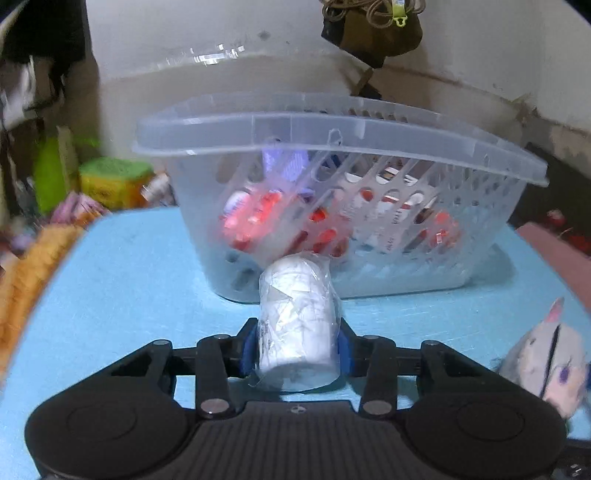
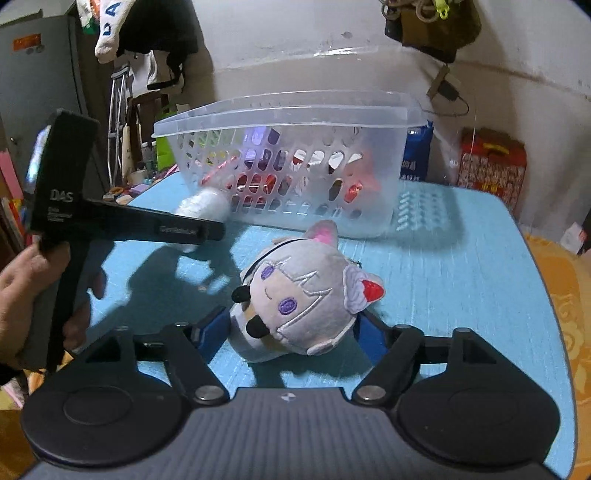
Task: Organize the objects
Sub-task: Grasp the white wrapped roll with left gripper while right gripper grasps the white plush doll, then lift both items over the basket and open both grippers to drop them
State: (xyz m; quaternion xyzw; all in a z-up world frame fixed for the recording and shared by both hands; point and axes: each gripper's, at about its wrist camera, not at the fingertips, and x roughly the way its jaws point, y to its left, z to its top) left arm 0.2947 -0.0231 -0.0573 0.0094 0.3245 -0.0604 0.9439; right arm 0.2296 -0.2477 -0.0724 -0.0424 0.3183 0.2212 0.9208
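Note:
My left gripper (image 1: 297,347) is shut on a white roll wrapped in clear plastic (image 1: 297,317), held just above the blue table in front of a clear perforated basket (image 1: 332,144). The basket holds several red and white packets. In the right wrist view the roll (image 2: 205,203) shows beside the basket (image 2: 288,114), with the left gripper's black body (image 2: 122,221) at the left. My right gripper (image 2: 288,328) stands around a grey plush cat-eared doll (image 2: 303,295) lying on the table; its blue pads (image 2: 212,326) flank the doll, and contact is unclear. The doll also shows in the left wrist view (image 1: 546,362).
The blue table (image 2: 461,295) has its right edge near orange fabric (image 2: 569,302). A red patterned box (image 2: 491,166) and a blue bag (image 2: 417,151) stand behind the basket. Clutter lies past the table's left edge (image 1: 110,181). A dark bag (image 1: 376,26) hangs on the wall.

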